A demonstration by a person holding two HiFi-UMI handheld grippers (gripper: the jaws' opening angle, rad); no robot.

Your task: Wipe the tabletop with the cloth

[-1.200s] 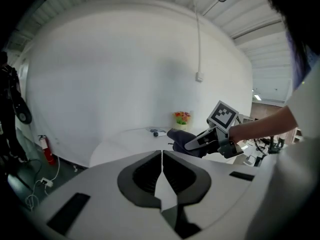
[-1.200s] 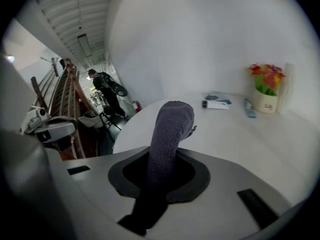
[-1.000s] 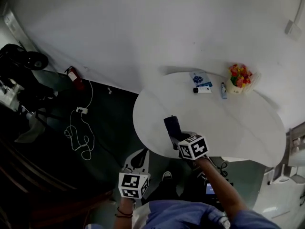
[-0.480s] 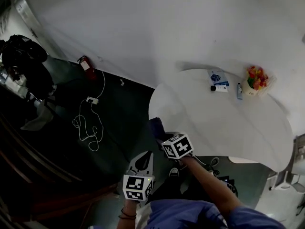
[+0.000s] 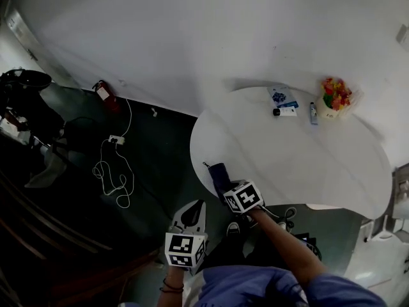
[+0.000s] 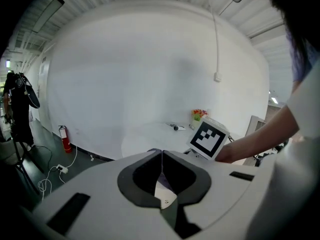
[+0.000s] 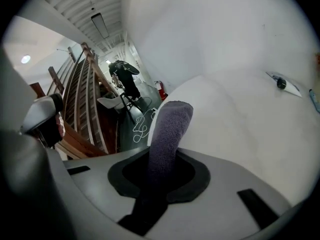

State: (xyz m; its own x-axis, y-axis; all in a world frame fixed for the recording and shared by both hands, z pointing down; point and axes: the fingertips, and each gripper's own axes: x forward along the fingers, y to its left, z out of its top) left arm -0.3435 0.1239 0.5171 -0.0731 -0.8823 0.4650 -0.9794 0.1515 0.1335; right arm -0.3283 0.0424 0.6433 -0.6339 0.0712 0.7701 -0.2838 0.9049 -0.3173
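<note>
the right gripper (image 7: 161, 160) is clamped on the dark terry cloth (image 7: 169, 126), which rises from its jaws at the table's near left edge. the cloth looks soft, light and floppy, likely to bunch, so a pinch on a folded thick part suits it. the left gripper (image 6: 161, 159) hangs off the table, jaws together on nothing. the tabletop (image 5: 300, 165) is smooth and white, with a flower pot (image 5: 333, 98) at its far edge. a cable (image 5: 112, 171) lies on the dark floor.

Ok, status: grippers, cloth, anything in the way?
Right gripper shut on the cloth, at the table's near-left edge. Left gripper shut, empty, off the table. Flower pot and packet at the far edge, away from the cloth.
</note>
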